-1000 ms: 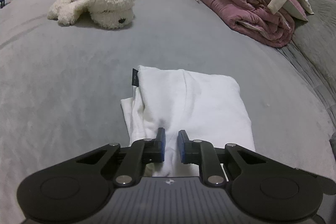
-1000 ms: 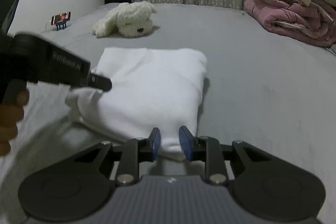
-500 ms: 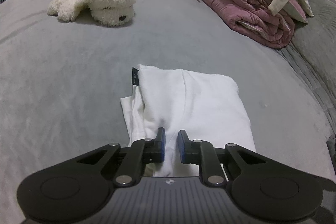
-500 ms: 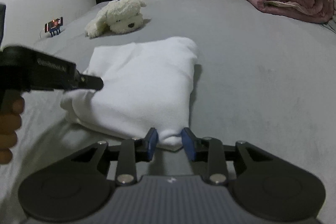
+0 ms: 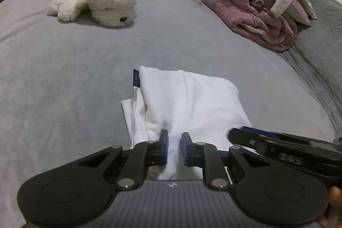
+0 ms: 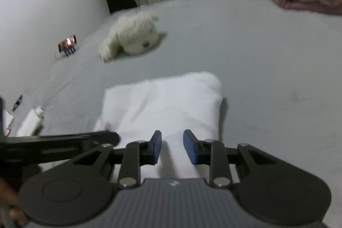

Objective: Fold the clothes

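Note:
A white garment [image 5: 192, 99] lies folded into a thick rectangle on the grey bed [image 5: 64, 78], with a black tag [image 5: 136, 77] sticking out at its far left corner. My left gripper [image 5: 174, 142] is shut on the garment's near edge, with cloth pinched between the blue pads. In the right wrist view the garment [image 6: 166, 99] runs back between the fingers of my right gripper [image 6: 172, 142], which is shut on a thick fold at the near edge. The two grippers sit close side by side; the right gripper [image 5: 235, 131] reaches in over the near right corner.
A white plush dog [image 5: 96, 1] lies at the far left of the bed. A pile of clothes on a pink blanket [image 5: 256, 10] sits at the far right. A phone on a stand [image 6: 67, 45] glows by the left wall. A small white object [image 6: 32, 121] lies at the left.
My right gripper has swung left, close beside the left gripper, and its view is blurred by motion. The left gripper has kept its hold and hardly shifted.

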